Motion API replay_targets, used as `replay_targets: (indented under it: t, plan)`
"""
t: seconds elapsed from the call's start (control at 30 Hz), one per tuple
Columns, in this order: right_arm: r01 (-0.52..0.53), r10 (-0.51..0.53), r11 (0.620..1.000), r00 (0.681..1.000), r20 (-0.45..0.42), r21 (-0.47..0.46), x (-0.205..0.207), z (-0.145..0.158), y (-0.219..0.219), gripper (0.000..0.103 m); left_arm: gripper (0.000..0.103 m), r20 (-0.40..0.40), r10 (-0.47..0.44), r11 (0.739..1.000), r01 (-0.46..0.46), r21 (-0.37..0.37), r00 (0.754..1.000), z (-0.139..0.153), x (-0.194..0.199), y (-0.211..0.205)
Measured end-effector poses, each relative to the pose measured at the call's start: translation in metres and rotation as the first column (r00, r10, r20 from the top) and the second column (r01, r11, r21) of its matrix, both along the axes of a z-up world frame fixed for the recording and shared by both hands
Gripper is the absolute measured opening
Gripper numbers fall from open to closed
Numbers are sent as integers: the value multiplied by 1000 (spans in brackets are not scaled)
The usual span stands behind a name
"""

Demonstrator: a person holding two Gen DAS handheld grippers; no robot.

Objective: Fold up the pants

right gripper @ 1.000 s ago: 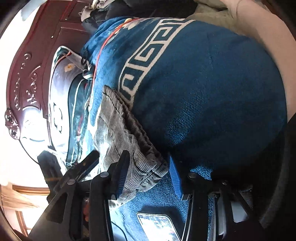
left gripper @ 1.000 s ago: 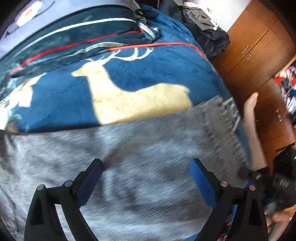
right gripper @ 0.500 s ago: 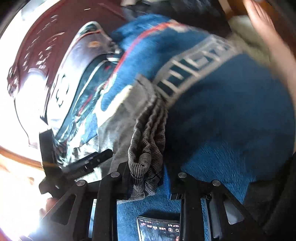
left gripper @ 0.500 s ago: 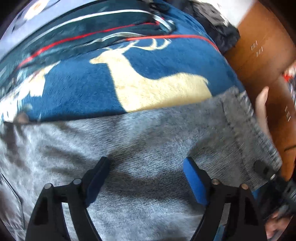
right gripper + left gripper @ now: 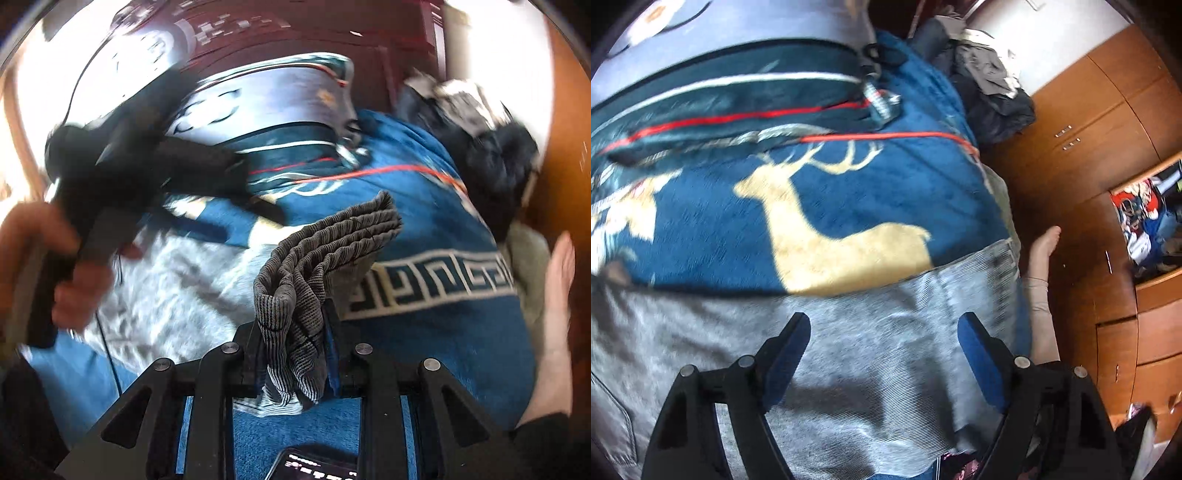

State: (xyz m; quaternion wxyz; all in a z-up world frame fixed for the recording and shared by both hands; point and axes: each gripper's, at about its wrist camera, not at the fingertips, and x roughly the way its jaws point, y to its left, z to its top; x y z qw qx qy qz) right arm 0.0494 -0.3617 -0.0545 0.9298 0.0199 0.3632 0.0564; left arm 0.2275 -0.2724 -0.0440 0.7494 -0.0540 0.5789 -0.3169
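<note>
Barely starting the fold: grey pants point(image 5: 849, 354) lying mostly flat across the blue deer blanket point(image 5: 849, 199) on the bed, cuff end gathered at 12 o'clock from the right tongs point(image 5: 295, 354), pressed together and pinching that bunched cuff. Hovering spread over the cloth, left tongs point(image 5: 882, 332) gripping nothing. Remaining: carrying the cuff over toward the waist, then smoothing.

Bed covered by plush blue blanket point(image 5: 849, 206) with cream deer motif, filling upper centre. Grey corduroy pants point(image 5: 871, 354) spread across lower frame; black smartphone point(image 5: 314, 467) at bottom edge.
</note>
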Motion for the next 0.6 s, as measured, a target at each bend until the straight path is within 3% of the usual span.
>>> replay_targets:
  t: [0.23, 0.43, 0.6]
  plan:
    - [-80, 82, 992, 997, 17, -99, -1, -3, 31, 24, 85, -16, -47, 998, 48, 44, 999, 3, 14, -28]
    - [-96, 100, 985, 995, 21, -145, 0, -7, 37, 24, 86, 35, -46, 998, 45, 45, 998, 14, 10, -25]
    - [-108, 115, 980, 993, 32, -165, 3, -7, 45, 24, 94, 73, -39, 999, 40, -15, 997, 26, 8, -10]
